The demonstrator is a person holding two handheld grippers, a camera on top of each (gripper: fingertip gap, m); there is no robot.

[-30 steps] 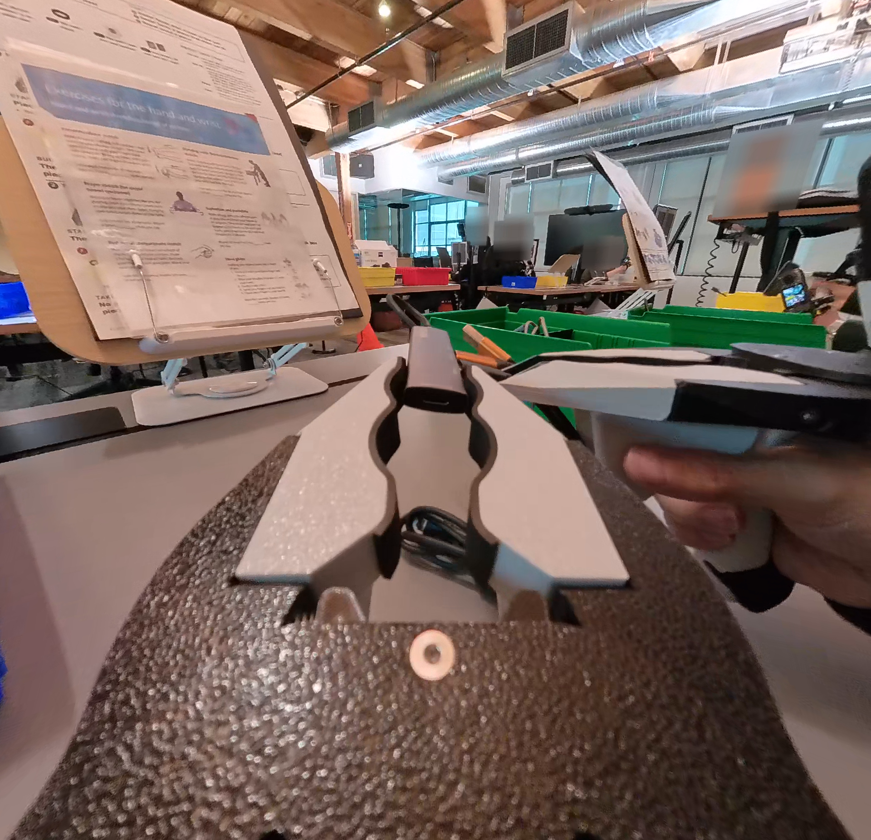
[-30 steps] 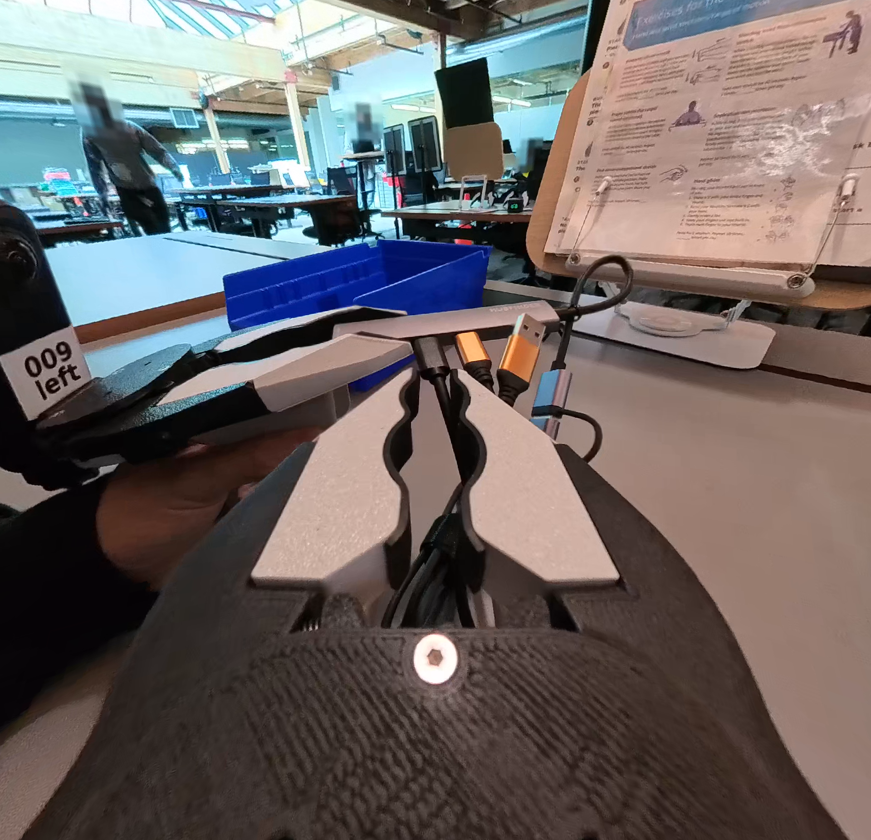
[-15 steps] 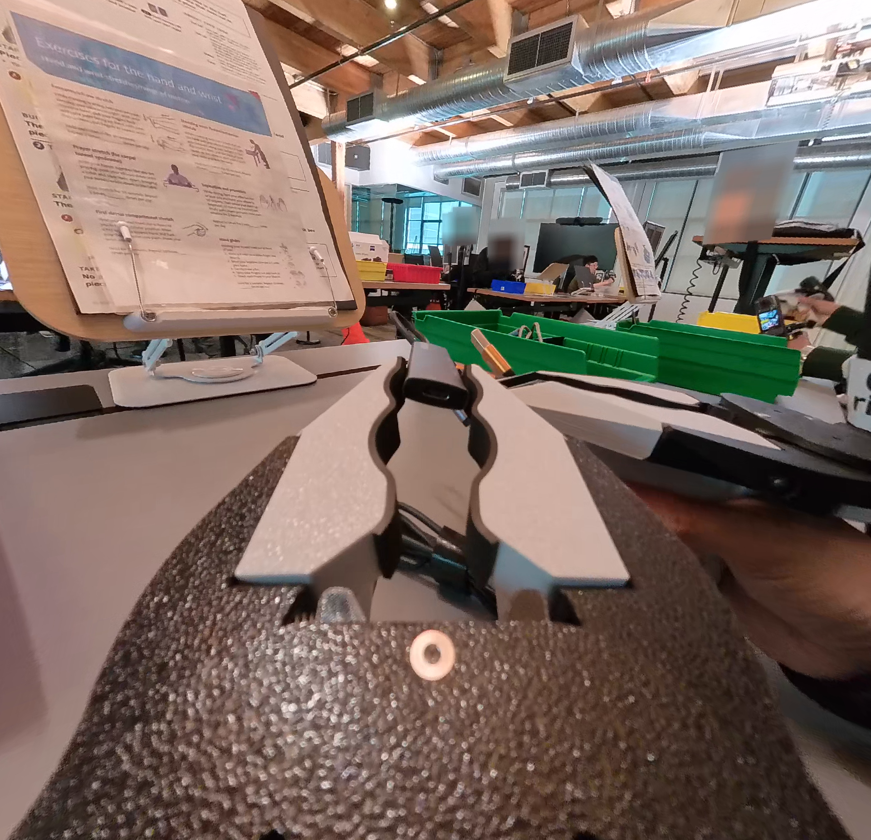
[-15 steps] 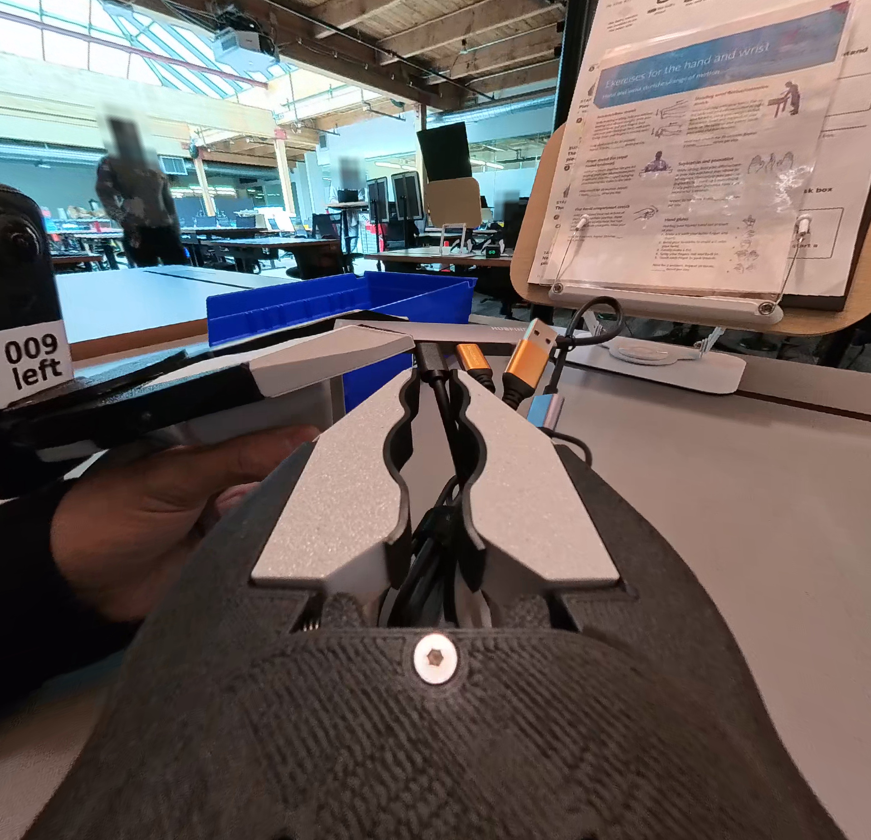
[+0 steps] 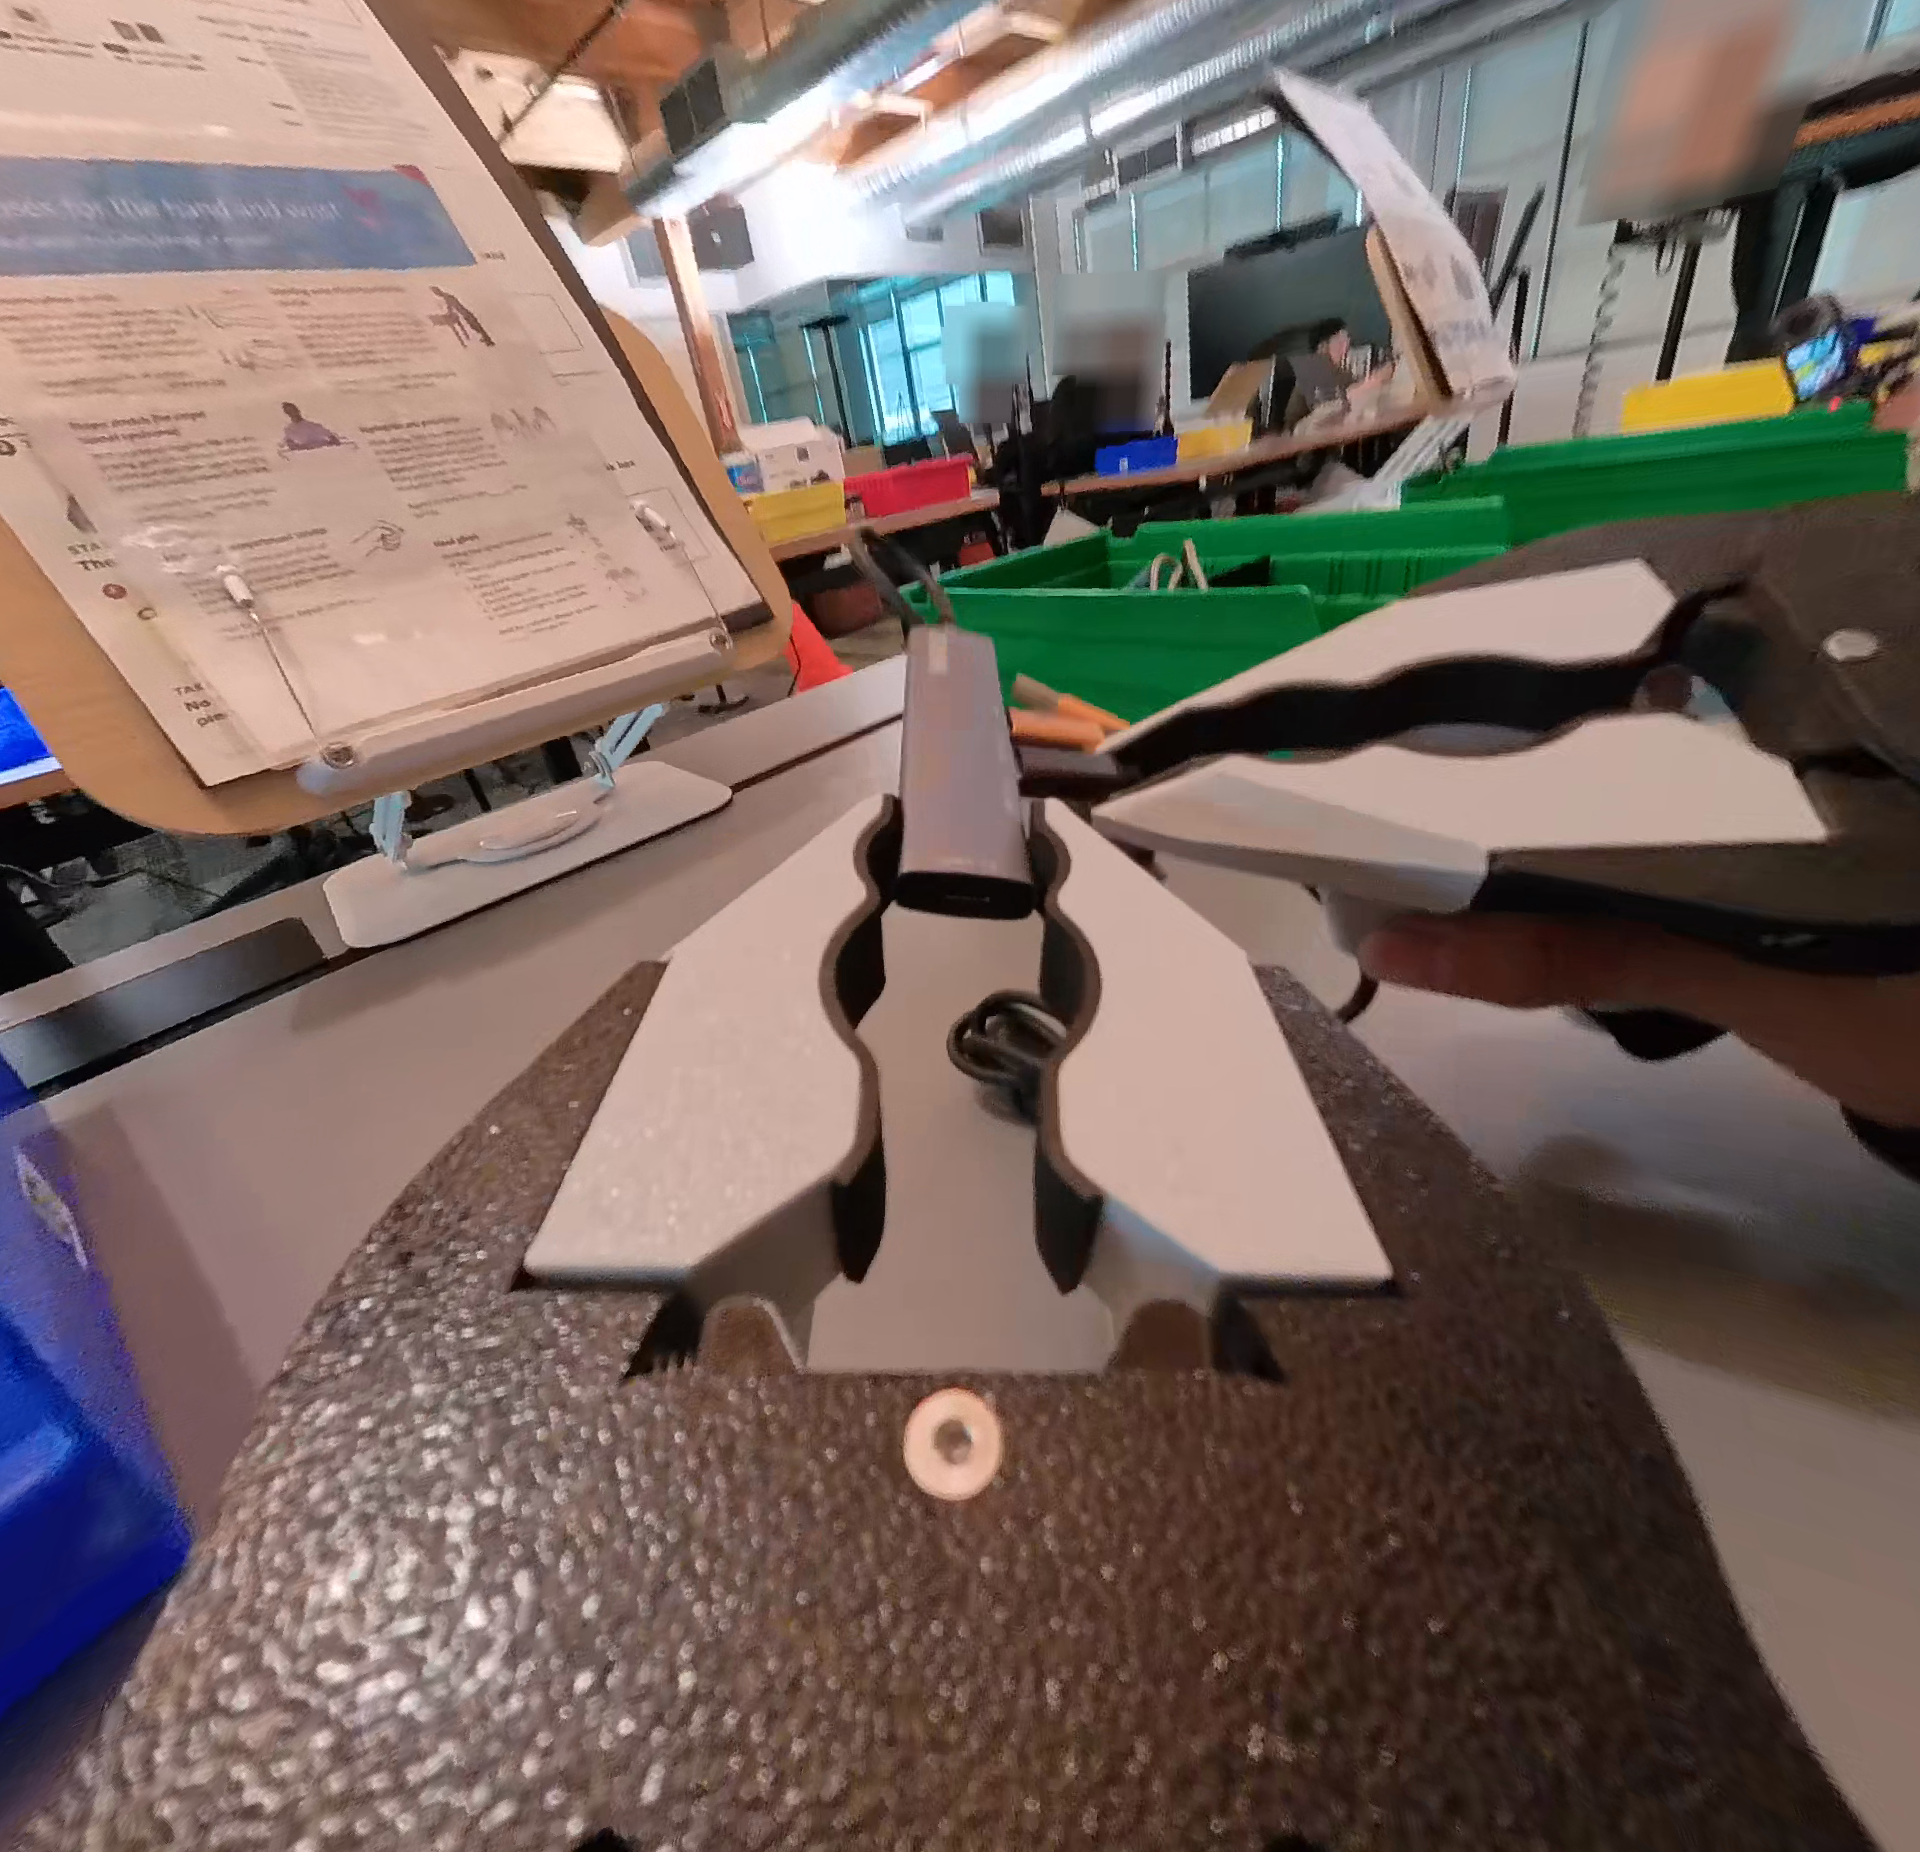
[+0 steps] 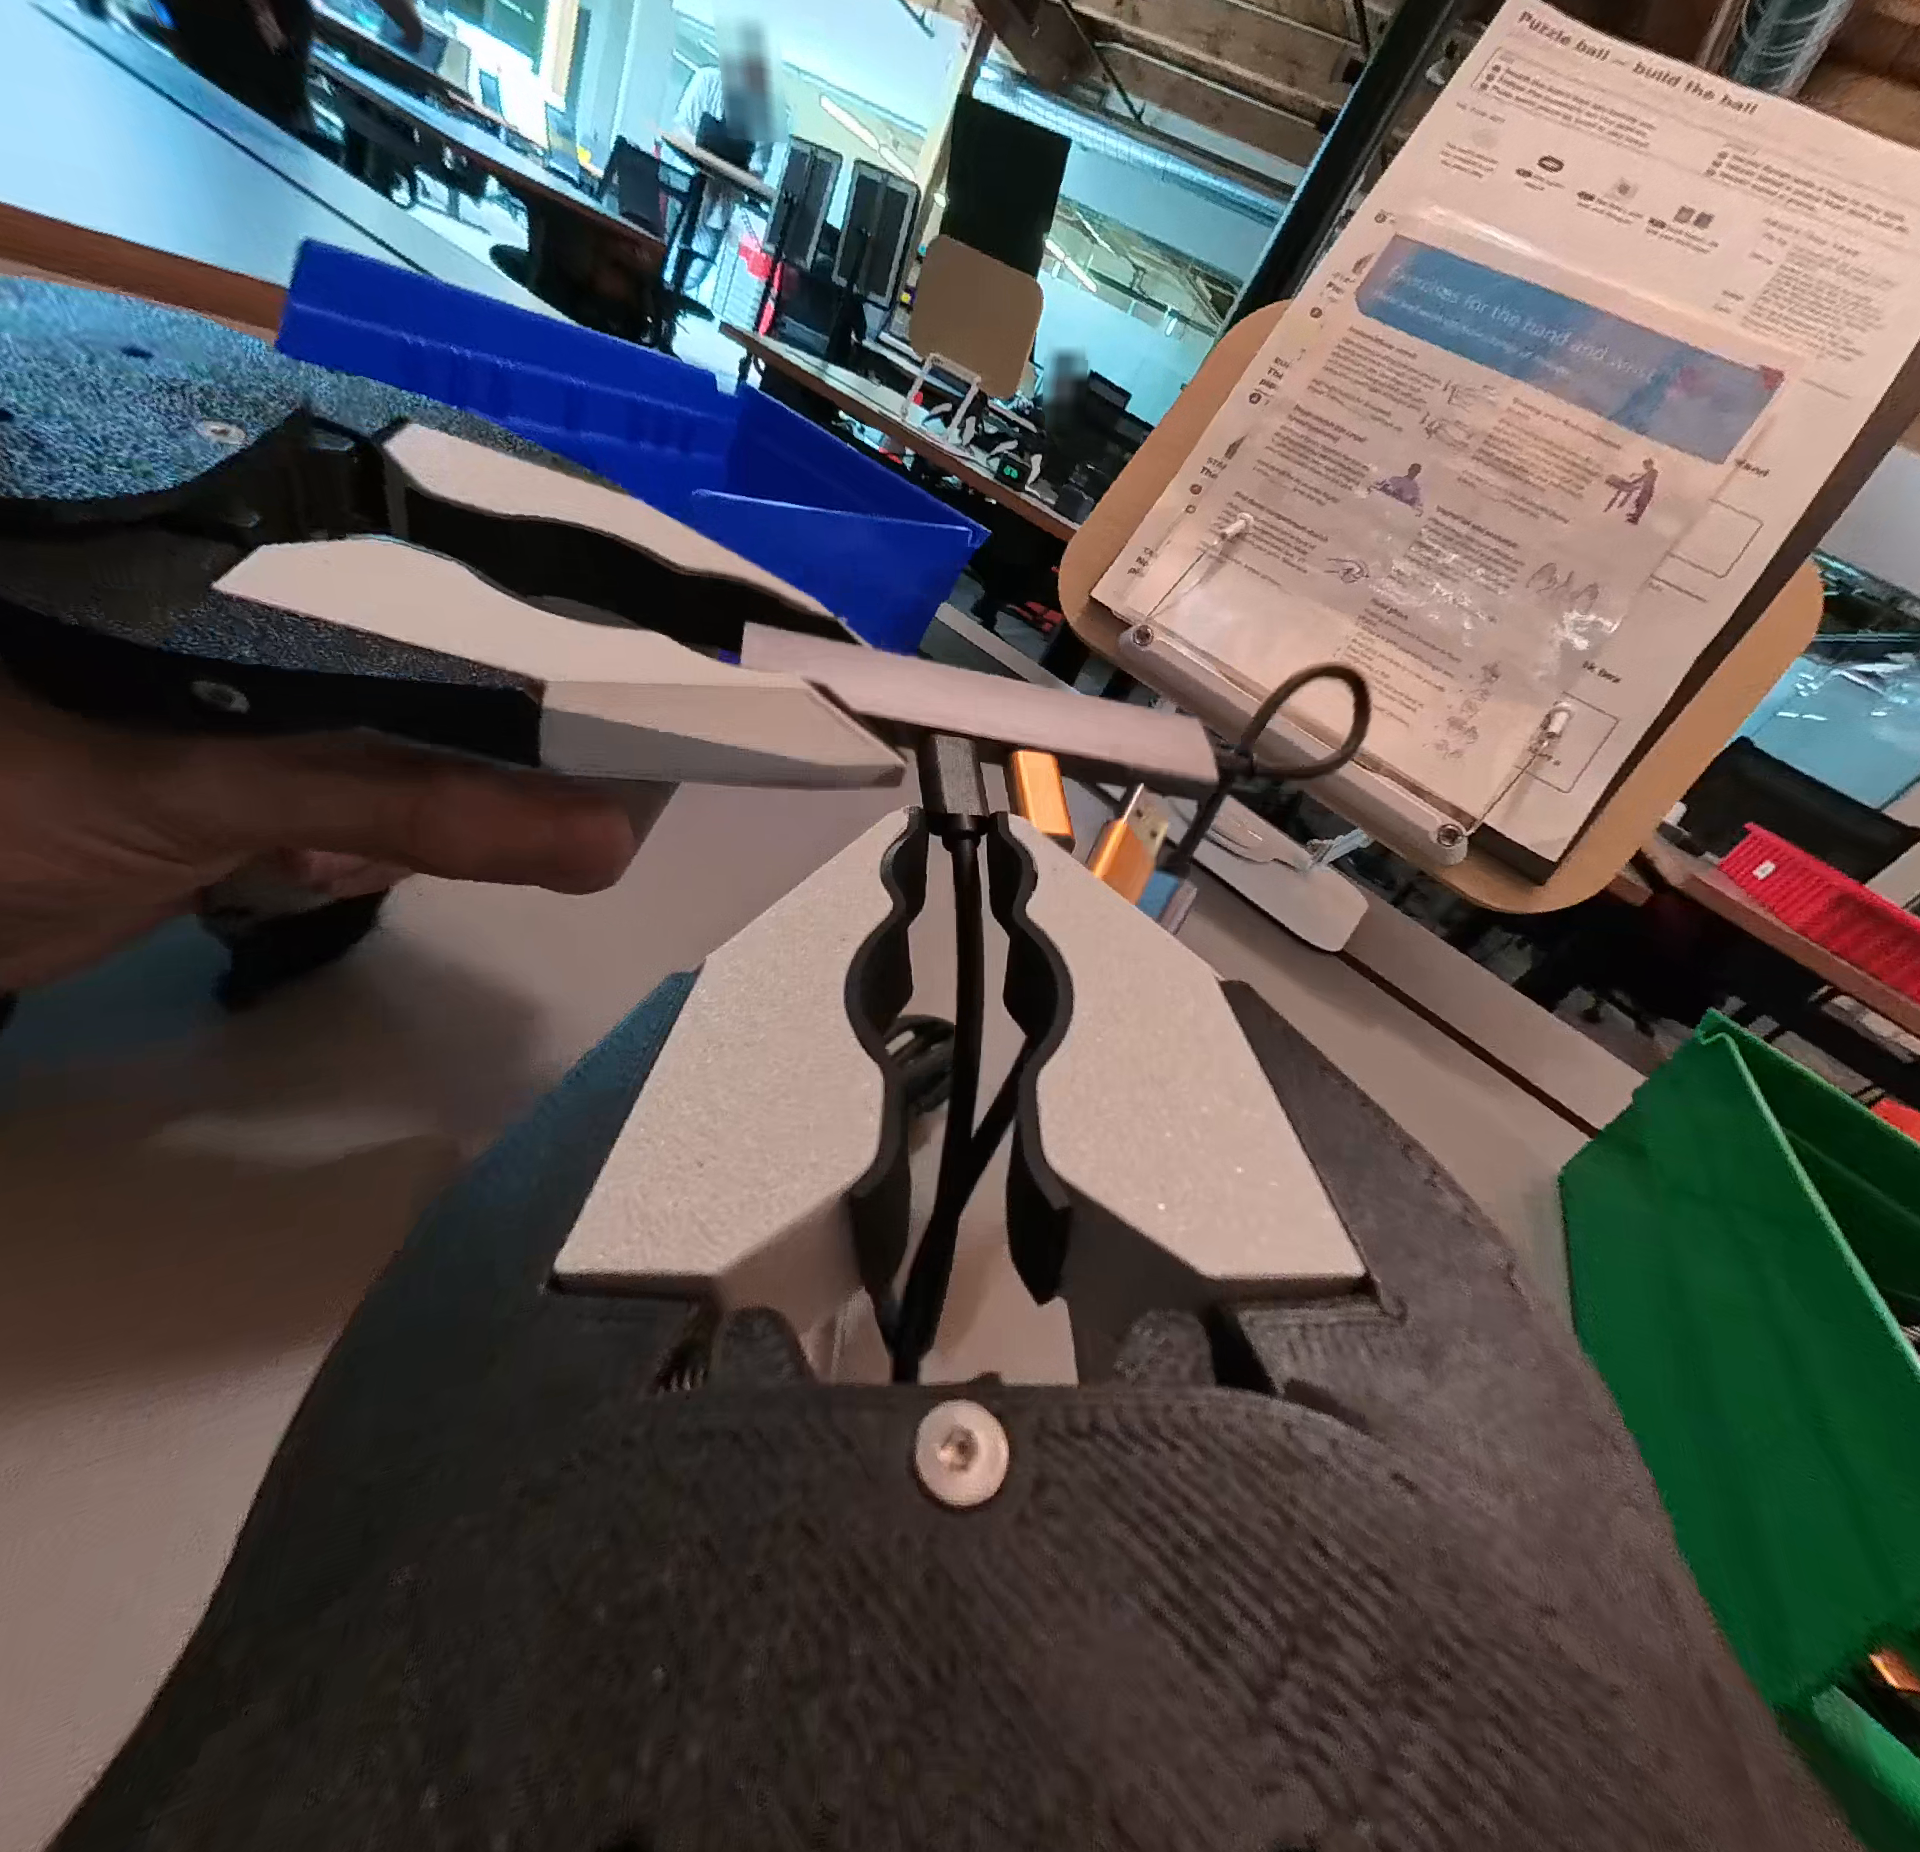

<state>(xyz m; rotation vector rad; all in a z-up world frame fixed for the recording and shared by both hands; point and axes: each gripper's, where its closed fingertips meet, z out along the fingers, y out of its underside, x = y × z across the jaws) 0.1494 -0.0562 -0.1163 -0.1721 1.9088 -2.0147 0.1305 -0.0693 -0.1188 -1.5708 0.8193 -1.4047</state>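
My left gripper [image 5: 961,846] is shut on a slim grey USB hub [image 5: 954,774] and holds it above the table; the hub [image 6: 997,706] also shows in the right wrist view, lying crosswise. My right gripper [image 6: 954,826] is shut on a black cable plug [image 6: 951,784] that sits in the hub's side; its black cable [image 6: 961,1023] runs back between my fingers. Orange plugs [image 6: 1039,789] stick out of the hub beside it. The right gripper [image 5: 1101,763] comes in from the right in the left wrist view. A thin black lead [image 6: 1299,722] loops off the hub's far end.
A paper-holding stand [image 5: 312,514] rises at the back of the grey table [image 5: 312,1096]. A blue bin [image 6: 665,452] sits to the left, green bins [image 5: 1195,607] to the right, one [image 6: 1766,1335] close to my right gripper. People and desks are far behind.
Both grippers have tilted and shifted, still joined at the hub. The hub now points farther away from the left camera, and the views have swung toward the bins.
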